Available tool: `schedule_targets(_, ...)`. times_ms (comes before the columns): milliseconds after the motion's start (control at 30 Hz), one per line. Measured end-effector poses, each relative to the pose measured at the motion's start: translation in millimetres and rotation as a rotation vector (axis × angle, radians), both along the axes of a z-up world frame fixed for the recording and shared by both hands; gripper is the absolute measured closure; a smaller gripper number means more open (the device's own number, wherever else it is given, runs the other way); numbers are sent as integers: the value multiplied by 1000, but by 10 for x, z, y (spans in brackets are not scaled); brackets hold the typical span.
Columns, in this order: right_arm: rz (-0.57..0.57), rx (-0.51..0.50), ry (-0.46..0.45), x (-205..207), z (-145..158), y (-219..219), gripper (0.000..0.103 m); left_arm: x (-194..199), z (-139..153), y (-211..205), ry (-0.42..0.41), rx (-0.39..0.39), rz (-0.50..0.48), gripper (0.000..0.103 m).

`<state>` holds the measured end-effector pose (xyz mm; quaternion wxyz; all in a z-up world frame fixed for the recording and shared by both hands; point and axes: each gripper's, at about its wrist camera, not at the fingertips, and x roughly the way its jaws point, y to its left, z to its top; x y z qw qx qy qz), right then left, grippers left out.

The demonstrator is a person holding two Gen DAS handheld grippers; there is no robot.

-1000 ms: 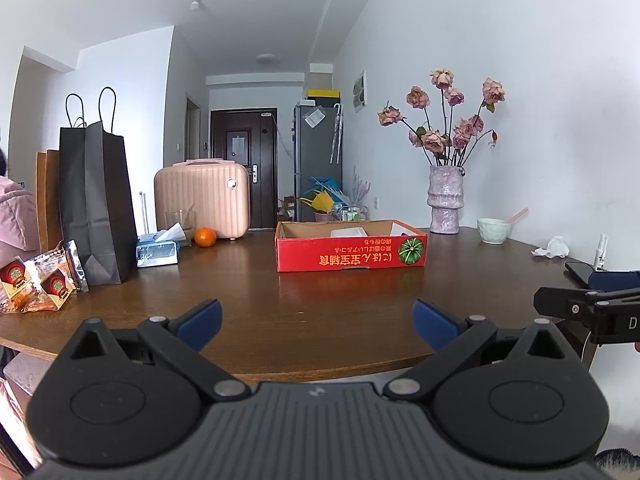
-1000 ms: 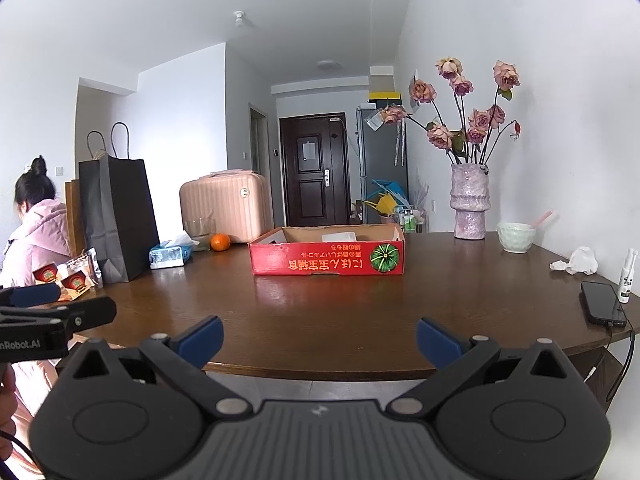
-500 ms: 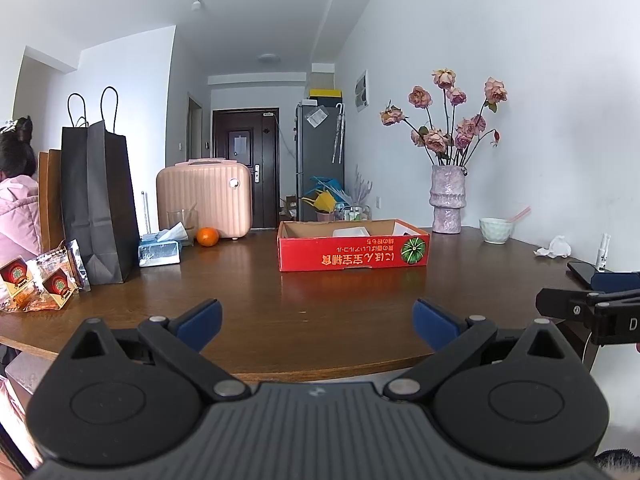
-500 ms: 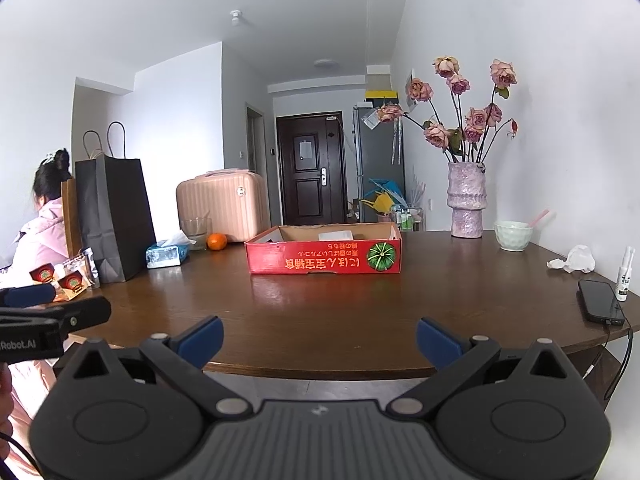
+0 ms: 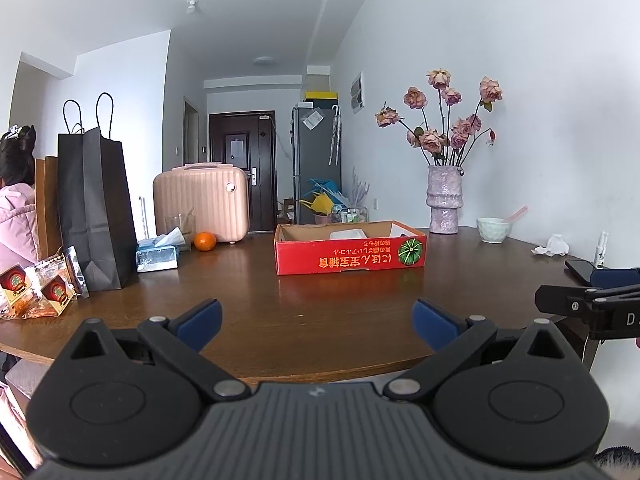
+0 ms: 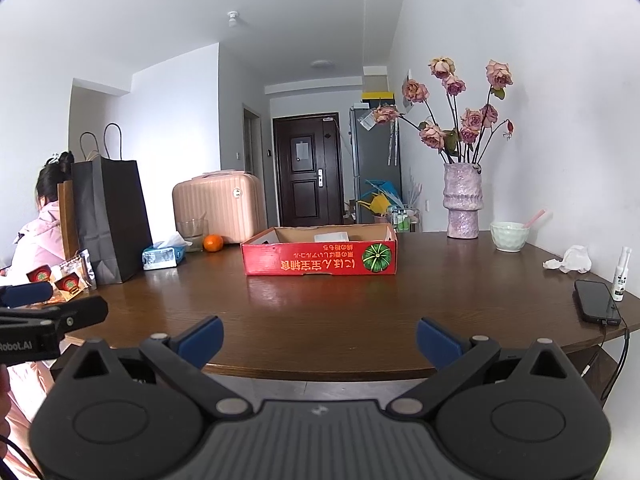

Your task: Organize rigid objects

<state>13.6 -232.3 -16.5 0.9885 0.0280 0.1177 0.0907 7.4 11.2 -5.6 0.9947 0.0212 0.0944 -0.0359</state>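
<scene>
A shallow red cardboard box (image 5: 350, 252) (image 6: 320, 258) sits in the middle of the brown wooden table (image 5: 320, 304) (image 6: 320, 312), with white items inside. My left gripper (image 5: 316, 318) hovers open over the near table edge, nothing between its blue pads. My right gripper (image 6: 320, 338) is likewise open and empty at the near edge. Each gripper shows at the side of the other's view. Loose objects lie around: an orange (image 5: 205, 241) (image 6: 213, 243), a tissue pack (image 5: 157, 254) (image 6: 164, 255), a phone (image 6: 597, 301) and a small spray bottle (image 6: 621, 274).
Black paper bag (image 5: 94, 208) (image 6: 108, 216) and snack packets (image 5: 36, 290) at the left. A pink suitcase (image 5: 202, 202) and a glass (image 6: 193, 234) stand behind. Vase of roses (image 6: 463, 204), bowl (image 6: 509, 235) and crumpled tissue (image 6: 572, 260) at the right. A person in pink (image 6: 36, 236) sits at the left.
Both grippers have risen and tilted slightly, so the box and table sit a little lower and farther in view. The seated person's head has come into the left wrist view. Jaws stay open.
</scene>
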Motion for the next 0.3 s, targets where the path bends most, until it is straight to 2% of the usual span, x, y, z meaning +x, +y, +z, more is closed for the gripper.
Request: schedule_targets(300,-3,6,2,16,-1,-22,0,17,-14,8,24,-9,-7,0)
